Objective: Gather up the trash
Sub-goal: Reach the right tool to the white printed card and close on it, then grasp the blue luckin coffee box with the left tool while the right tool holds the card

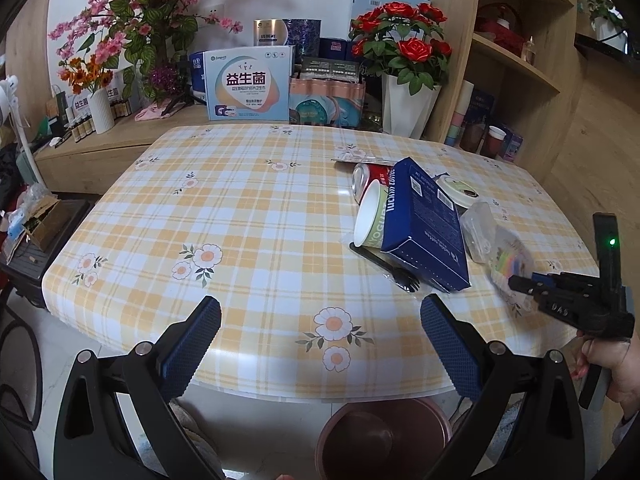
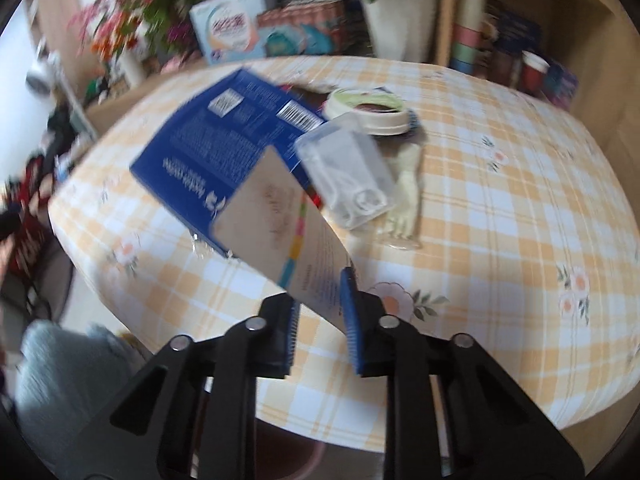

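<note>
A pile of trash lies on the checked tablecloth point(image 1: 240, 208): a blue carton point(image 1: 424, 224), a yogurt cup point(image 1: 370, 220) on its side, a red can point(image 1: 370, 176), a clear plastic box point(image 1: 478, 232) and a white lid point(image 1: 458, 192). My right gripper point(image 2: 320, 304) is shut on a flat card packet with coloured tabs point(image 2: 280, 232), lifted off the cloth in front of the blue carton point(image 2: 224, 148). From the left wrist view, the right gripper point(image 1: 520, 280) holds the packet point(image 1: 512, 256) at the table's right edge. My left gripper point(image 1: 320, 320) hangs open over the near edge, holding nothing.
A reddish-brown bin point(image 1: 384, 436) stands on the floor under the table's near edge. A wrapped black fork point(image 1: 396, 272) and a wrapped white fork point(image 2: 406, 200) lie by the pile. Boxes, flower vases and shelves line the far side. A hand point(image 1: 612, 364) grips the right tool.
</note>
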Tool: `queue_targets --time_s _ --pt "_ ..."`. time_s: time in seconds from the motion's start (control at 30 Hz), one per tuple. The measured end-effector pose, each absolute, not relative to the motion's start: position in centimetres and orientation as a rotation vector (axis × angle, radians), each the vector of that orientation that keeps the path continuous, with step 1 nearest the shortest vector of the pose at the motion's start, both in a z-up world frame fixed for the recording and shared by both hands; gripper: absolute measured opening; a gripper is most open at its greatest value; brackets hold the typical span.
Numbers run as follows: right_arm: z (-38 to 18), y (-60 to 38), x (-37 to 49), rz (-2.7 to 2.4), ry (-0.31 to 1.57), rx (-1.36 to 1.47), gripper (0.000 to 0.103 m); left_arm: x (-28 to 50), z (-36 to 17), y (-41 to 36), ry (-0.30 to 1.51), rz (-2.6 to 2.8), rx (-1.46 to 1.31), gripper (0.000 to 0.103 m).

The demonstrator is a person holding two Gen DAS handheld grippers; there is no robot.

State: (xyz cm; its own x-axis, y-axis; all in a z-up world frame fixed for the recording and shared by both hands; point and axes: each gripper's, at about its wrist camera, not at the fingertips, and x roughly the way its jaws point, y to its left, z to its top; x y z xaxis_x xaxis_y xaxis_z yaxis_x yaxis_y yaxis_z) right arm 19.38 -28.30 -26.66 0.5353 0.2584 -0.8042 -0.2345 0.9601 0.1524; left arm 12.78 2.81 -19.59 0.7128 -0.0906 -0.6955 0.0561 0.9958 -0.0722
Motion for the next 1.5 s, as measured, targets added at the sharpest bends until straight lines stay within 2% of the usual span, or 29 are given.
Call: queue_targets --time_s 0.17,0.73,0.8,0.97,1.07,1.13,1.5 --pt "-25.9 -30.6 19.3 0.235 0.93 0.149 0.018 12.6 -19.6 2.4 0.773 -0.092 -0.038 0.098" --pt "-27.3 -30.9 19.3 0.221 0.908 0.17 0.016 14.5 -20.8 1.8 0.839 -0.174 -0.125 0.097" --pt "-27.3 -31.2 19.0 0.22 0.899 0.201 0.015 15.1 -21.1 1.3 0.849 -0.203 -0.141 0.091" --pt "-27.7 -31.6 18.6 0.224 0.893 0.252 0.015 18.3 -22.1 -0.3 0.899 -0.287 -0.213 0.066" --pt "-27.7 -31.7 18.5 0.228 0.888 0.257 0.015 20.4 -22.7 -0.9 0.924 -0.304 -0.264 0.058" --pt "-27.8 -31.9 18.6 0.229 0.888 0.273 0.015 22.2 -23.1 -1.2 0.946 -0.297 -0.283 0.055" --pt "-28.1 -32.9 18.6 0.229 0.887 0.317 0.015 27.7 -24.7 -1.8 1.05 -0.353 -0.387 0.055"
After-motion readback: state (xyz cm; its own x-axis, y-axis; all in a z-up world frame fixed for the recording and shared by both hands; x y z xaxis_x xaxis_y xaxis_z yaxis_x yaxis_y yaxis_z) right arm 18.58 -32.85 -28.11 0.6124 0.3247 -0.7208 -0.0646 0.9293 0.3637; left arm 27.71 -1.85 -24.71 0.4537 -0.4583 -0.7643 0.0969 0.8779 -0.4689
